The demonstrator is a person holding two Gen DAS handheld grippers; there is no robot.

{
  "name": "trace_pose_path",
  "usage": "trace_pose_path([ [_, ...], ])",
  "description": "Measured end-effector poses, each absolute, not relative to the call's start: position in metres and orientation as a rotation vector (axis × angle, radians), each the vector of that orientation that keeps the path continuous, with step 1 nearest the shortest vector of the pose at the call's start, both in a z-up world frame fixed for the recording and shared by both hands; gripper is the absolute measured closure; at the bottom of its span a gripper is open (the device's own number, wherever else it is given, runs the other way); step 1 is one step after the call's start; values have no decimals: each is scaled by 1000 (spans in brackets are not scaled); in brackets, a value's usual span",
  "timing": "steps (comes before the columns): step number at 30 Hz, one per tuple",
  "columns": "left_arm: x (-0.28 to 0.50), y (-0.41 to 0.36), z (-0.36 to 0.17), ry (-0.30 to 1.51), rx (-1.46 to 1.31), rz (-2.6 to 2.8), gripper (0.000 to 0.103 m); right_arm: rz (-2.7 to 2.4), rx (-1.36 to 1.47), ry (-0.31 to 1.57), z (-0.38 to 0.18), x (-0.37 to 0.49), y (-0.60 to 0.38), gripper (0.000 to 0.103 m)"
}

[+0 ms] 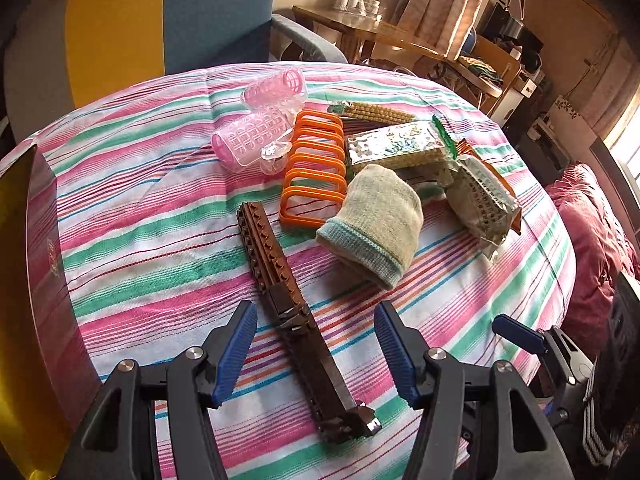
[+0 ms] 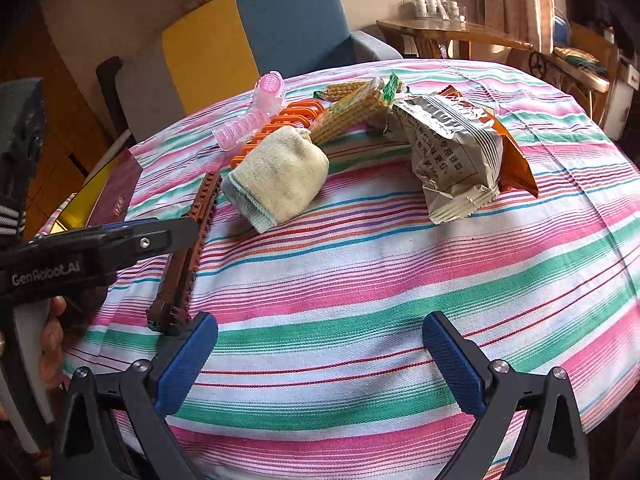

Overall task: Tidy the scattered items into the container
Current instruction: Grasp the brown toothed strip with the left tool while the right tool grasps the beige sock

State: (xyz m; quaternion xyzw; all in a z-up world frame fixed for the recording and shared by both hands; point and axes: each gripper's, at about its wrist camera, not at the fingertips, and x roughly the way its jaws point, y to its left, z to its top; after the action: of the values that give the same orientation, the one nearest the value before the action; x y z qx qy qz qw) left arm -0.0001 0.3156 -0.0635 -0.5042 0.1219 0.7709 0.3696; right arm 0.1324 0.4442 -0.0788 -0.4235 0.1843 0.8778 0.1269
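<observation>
Scattered items lie on a striped tablecloth: a long brown toothed clip (image 1: pixel 296 320) (image 2: pixel 188 248), a rolled cream sock (image 1: pixel 374 224) (image 2: pixel 278 174), an orange rack (image 1: pixel 314 168) (image 2: pixel 280 124), pink hair rollers (image 1: pixel 260 128) (image 2: pixel 256 116), biscuit packs (image 1: pixel 400 146) (image 2: pixel 352 110) and a silver snack bag (image 1: pixel 484 200) (image 2: pixel 452 156). A red and gold box (image 1: pixel 36 280) (image 2: pixel 108 196) stands at the table's left edge. My left gripper (image 1: pixel 316 354) is open, its fingers either side of the brown clip, just above it. My right gripper (image 2: pixel 320 360) is open and empty over bare cloth near the front.
A blue and yellow chair (image 1: pixel 172 12) (image 2: pixel 260 28) stands behind the table. A wooden side table (image 1: pixel 360 28) (image 2: pixel 452 36) with clutter is at the back right. A pink bed (image 1: pixel 592 232) lies to the right.
</observation>
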Motion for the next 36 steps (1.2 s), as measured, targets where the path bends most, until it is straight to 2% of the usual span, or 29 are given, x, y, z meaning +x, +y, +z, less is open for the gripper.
trace_pose_path([
  [5,-8,320,-79,300,-1346,1998,41,2514,-1259,408,-83,124,430,0],
  [7,-7,321,-80,304,-1337,2012,40,2500,-1246,420,-84,123,431,0],
  [10,-2,325,-82,326,-1316,2001,26,2505,-1185,480,-84,126,435,0],
  [14,5,330,-82,397,-1298,2013,25,2519,-1157,504,-79,127,441,0],
  [16,7,326,-82,400,-1275,2021,28,2524,-1154,514,-74,125,447,0],
  [17,8,323,-81,403,-1260,2036,35,2526,-1152,519,-72,124,450,0],
  [18,8,320,-81,407,-1245,2054,49,2529,-1150,524,-69,123,452,1],
  [23,1,305,-79,371,-1228,2075,73,2541,-1142,549,-58,120,466,14],
  [27,-3,294,-74,333,-1252,2062,77,2573,-1160,537,-53,98,468,19],
  [36,12,275,-73,326,-1247,2046,77,2627,-1260,517,-56,32,470,19],
])
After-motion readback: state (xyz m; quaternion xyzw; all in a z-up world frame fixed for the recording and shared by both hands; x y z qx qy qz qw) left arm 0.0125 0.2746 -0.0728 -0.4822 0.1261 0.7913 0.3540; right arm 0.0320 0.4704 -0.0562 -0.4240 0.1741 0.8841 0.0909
